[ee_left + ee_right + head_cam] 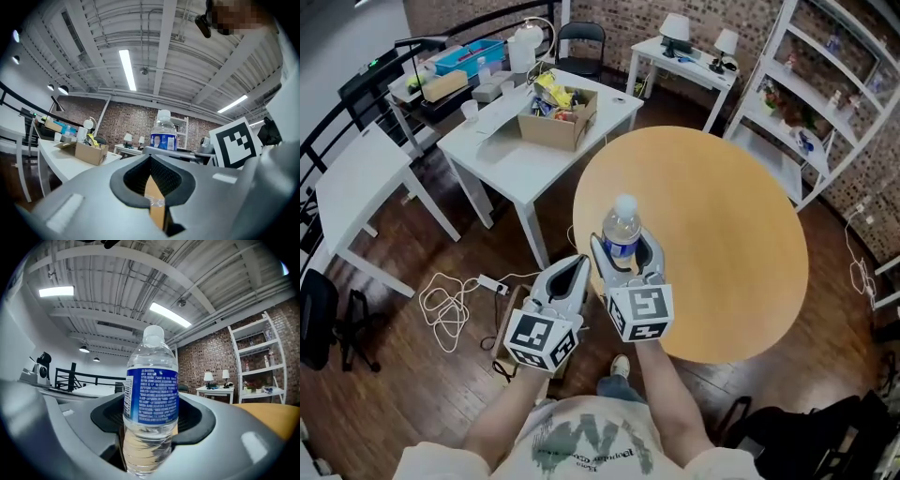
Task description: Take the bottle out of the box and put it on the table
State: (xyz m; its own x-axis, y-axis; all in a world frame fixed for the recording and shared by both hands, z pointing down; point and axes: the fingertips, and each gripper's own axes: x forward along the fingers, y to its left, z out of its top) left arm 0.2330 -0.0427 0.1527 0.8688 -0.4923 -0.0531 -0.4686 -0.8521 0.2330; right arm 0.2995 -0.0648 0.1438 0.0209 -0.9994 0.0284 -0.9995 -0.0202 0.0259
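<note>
We grip the bottle [622, 230] below its label in our right claw [624, 251], judging it light, slick, crushable; left claw [573, 269] clenched, empty.

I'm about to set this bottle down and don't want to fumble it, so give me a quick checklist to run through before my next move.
1. Bottle out of the box: ok; the box sits on the white table behind.
2. Right gripper hold: ok, shut on the bottle's body.
3. Bottle upright, cap on: ok.
4. Round table bare ahead of the bottle: ok.
5. Bottle's base touching the tabletop: cannot tell, the gripper hides it.
6. Left gripper out of the way: ok, shut, empty, beside the right one.
</note>
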